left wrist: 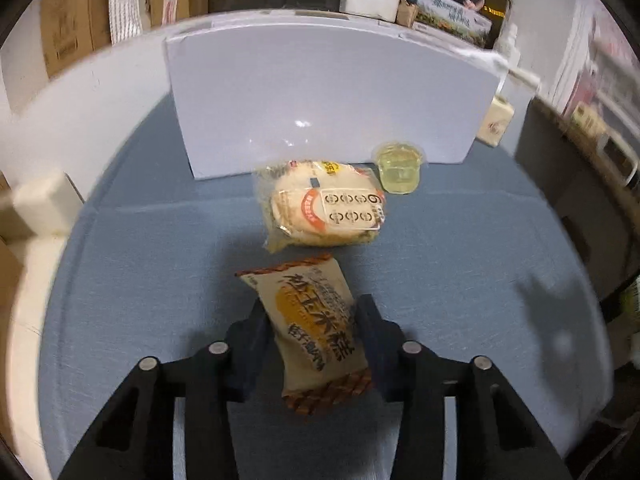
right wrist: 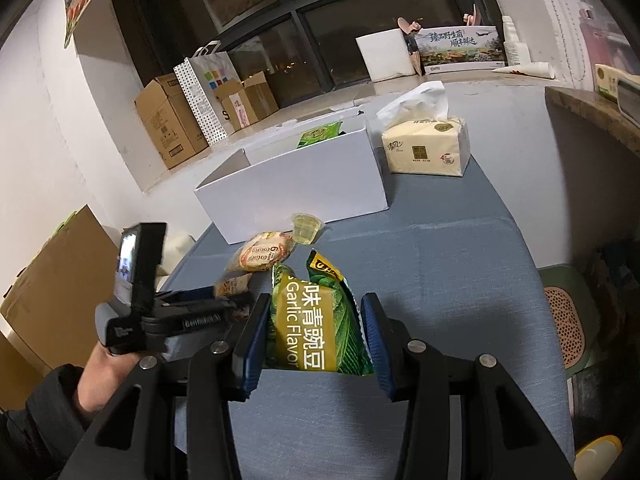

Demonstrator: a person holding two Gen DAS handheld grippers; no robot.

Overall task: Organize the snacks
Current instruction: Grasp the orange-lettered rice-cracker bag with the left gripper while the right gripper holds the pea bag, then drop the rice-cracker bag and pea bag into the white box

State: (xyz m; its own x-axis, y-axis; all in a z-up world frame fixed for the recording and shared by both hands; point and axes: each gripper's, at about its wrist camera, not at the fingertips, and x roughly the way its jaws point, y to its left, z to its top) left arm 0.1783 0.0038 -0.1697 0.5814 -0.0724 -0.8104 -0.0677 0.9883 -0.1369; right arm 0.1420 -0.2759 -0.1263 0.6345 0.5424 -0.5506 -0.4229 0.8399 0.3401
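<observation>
Landmark: open white cardboard box, already holding one green packet. Left gripper is clamping a beige corn-cake wrapper; right gripper is clamping a green garlic-pea bag. Round rice-cracker pack and clear jelly cup are waiting just before the box.

The tablecloth is blue woven cloth, matt and faintly ribbed. On it, the white box looks like smooth card with a slight sheen. Before the box, the rice cracker pack wears clear glossy film, and the jelly cup is translucent plastic. The corn cake packet is matt, paper-like. The green pea bag is shiny foil-like plastic. Beside the box, the tissue pack has soft plastic wrap.
</observation>
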